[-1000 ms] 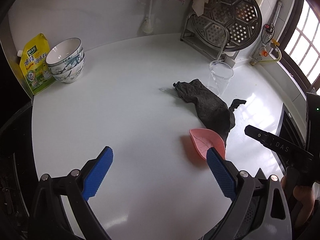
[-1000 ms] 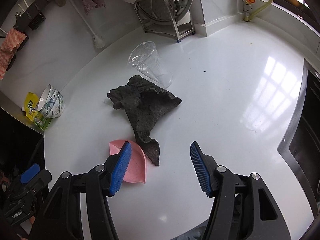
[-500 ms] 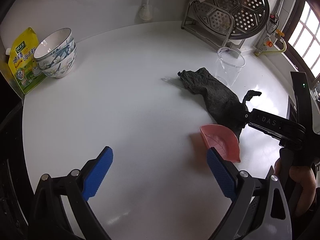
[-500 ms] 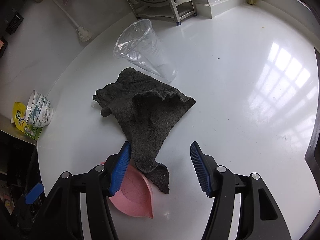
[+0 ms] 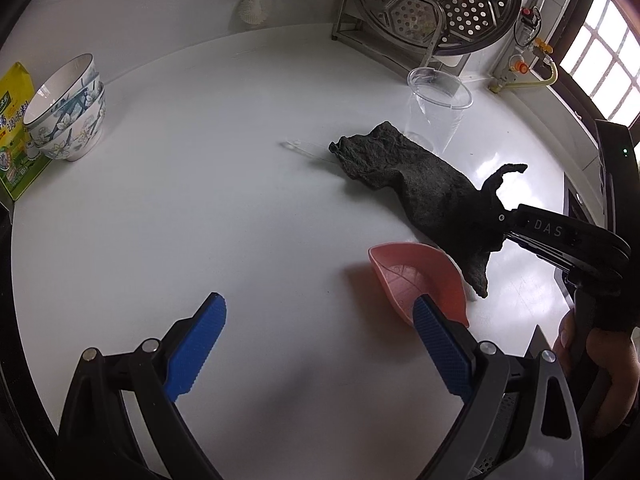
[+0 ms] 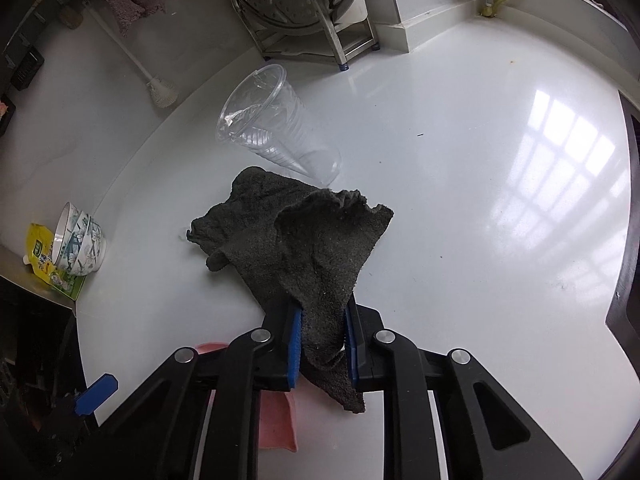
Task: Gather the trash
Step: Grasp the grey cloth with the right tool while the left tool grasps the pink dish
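A dark grey cloth point(image 6: 304, 240) lies crumpled on the white counter point(image 6: 460, 200). My right gripper point(image 6: 322, 344) has its jaws closing on the cloth's near corner, and the blue pads press the fabric from both sides. The left wrist view shows that same cloth point(image 5: 424, 188) bunched and lifted slightly where the right gripper point(image 5: 500, 220) pinches it. My left gripper point(image 5: 318, 302) hangs open over bare counter, holding nothing. A pink leaf-shaped dish point(image 5: 416, 276) sits just past its right finger. A clear plastic cup point(image 6: 276, 124) lies tipped behind the cloth.
Two stacked floral bowls point(image 5: 64, 112) and a yellow pouch point(image 5: 12, 128) stand at the far left edge. A steel rack with a perforated steamer plate point(image 5: 432, 4) is at the back, a white brush point(image 5: 252, 16) against the wall. A dark recess point(image 6: 628, 280) borders the counter's right side.
The right gripper moved forward and down over the cloth's corner and its jaws came together on it. The left gripper sank closer to the counter, staying open.
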`<state>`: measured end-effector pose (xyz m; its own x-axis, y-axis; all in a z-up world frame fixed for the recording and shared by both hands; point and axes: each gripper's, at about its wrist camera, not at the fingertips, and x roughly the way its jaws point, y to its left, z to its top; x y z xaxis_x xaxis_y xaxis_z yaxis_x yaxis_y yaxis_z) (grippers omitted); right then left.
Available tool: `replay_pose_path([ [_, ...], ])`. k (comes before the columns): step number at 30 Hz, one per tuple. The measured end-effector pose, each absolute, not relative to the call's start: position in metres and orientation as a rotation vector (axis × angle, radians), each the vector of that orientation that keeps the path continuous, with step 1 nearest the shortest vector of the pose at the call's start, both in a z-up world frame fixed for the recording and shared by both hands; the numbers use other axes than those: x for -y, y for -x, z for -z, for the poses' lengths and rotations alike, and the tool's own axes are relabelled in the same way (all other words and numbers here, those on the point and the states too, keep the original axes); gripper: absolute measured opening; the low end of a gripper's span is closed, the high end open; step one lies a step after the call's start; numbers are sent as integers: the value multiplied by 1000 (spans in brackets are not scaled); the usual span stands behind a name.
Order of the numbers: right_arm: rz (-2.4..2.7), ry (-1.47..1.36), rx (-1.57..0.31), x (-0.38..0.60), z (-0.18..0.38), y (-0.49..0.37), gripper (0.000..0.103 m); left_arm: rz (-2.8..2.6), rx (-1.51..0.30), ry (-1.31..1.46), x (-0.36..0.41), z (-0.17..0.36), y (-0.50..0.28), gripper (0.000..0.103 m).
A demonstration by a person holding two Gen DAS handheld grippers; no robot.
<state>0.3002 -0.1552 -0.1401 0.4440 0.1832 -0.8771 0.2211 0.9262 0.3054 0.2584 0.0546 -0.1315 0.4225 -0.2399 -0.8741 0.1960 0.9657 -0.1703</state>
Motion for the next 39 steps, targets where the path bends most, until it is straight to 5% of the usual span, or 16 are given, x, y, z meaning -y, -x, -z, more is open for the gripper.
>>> replay_pose_path([
  [21,294,-475,-1058,233,133,-227,16,315,-1140,-22,-5,173,-271,91],
  [30,302,-482,-1061,229,131,-219,16,303,-1106,-95,6,173,-268,55],
  [34,299,-484,-1061,224,130,-218,16,333,-1108,-97,10,170,-268,18],
  [39,291,-492,-1052,220,125,-214,16,373,-1122,-73,7,166,-271,7],
])
